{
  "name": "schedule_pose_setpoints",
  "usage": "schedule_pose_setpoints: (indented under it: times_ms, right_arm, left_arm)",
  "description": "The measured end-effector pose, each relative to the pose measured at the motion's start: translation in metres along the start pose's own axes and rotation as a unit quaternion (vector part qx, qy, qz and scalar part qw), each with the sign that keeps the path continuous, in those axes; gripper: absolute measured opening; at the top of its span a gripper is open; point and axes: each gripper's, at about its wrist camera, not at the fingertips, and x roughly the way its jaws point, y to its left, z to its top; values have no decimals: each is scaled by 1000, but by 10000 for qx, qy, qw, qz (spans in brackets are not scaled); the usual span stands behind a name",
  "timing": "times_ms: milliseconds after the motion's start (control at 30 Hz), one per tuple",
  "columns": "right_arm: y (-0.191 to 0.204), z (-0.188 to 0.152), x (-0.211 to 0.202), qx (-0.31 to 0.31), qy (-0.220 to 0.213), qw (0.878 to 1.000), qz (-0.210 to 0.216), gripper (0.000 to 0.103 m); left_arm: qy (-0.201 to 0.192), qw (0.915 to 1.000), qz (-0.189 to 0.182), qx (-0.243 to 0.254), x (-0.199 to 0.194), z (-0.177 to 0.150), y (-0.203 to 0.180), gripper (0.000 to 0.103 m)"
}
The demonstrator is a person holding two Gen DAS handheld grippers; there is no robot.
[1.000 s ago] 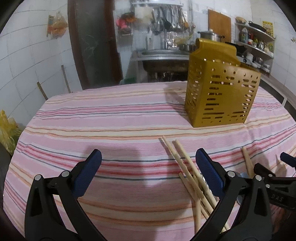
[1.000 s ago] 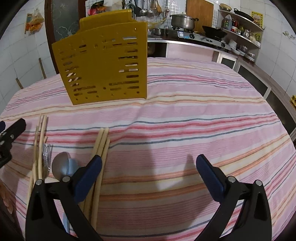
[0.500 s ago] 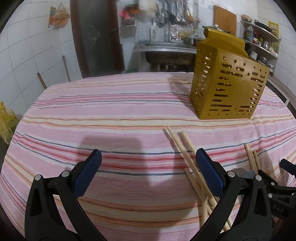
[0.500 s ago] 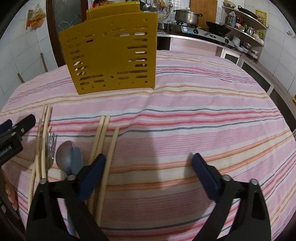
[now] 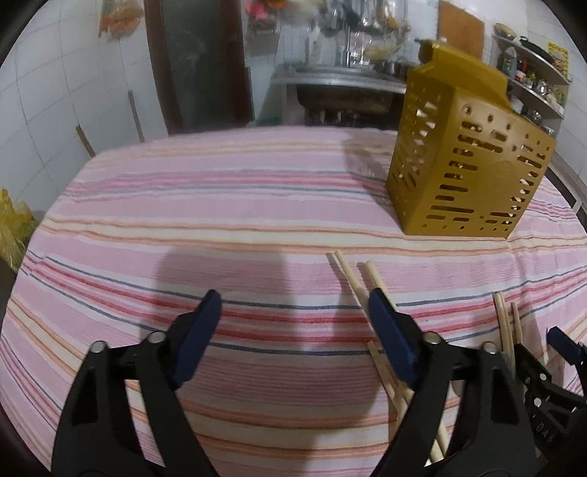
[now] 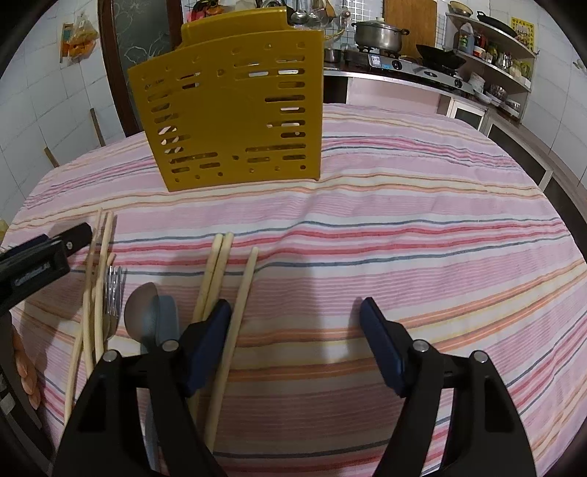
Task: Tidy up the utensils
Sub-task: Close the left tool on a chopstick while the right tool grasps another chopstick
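A yellow slotted utensil holder (image 5: 466, 157) (image 6: 234, 113) stands upright on the striped tablecloth. Wooden chopsticks (image 5: 352, 279) lie beside and under the right finger of my left gripper (image 5: 293, 304). Its jaws are closing over bare cloth, with nothing between them. More chopsticks (image 6: 218, 264) run under the left finger of my right gripper (image 6: 294, 312), one of them just inside that finger. Its jaws are closing too, and the pads press on nothing. A spoon (image 6: 141, 312), a fork (image 6: 112, 290) and further chopsticks (image 6: 97, 275) lie to the left.
The pink striped tablecloth (image 6: 422, 238) covers the table, which drops off at the right. A sink, a stove with a pot (image 6: 378, 35) and shelves line the back wall. In the right wrist view the left gripper's tip (image 6: 44, 257) reaches in at the left edge.
Both grippers' jaws have narrowed. The left gripper has moved slightly forward and down over the cloth. In the right wrist view the holder and chopsticks look a little nearer.
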Motion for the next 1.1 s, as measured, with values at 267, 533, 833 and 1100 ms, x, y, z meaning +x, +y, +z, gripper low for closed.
schedule_pose_setpoints:
  times_ms: [267,533,833,1100]
  right_arm:
    - [-11,12,2,70,82,9999,115,51]
    - [-11,27,8,21,304,9992,257,33]
    - [-6,37,16,195,447,9982,353,11]
    - [-21,48,8,585,255,9962,592,7]
  left_arm:
    - [463,9988,2,159,13,3,-17,70]
    - [715,9968,-183,295,17,5,-26,33]
    - [869,9950,-483,133,22,18,-25,14]
    - [453,9966,-690,16,-3,16,-31,5]
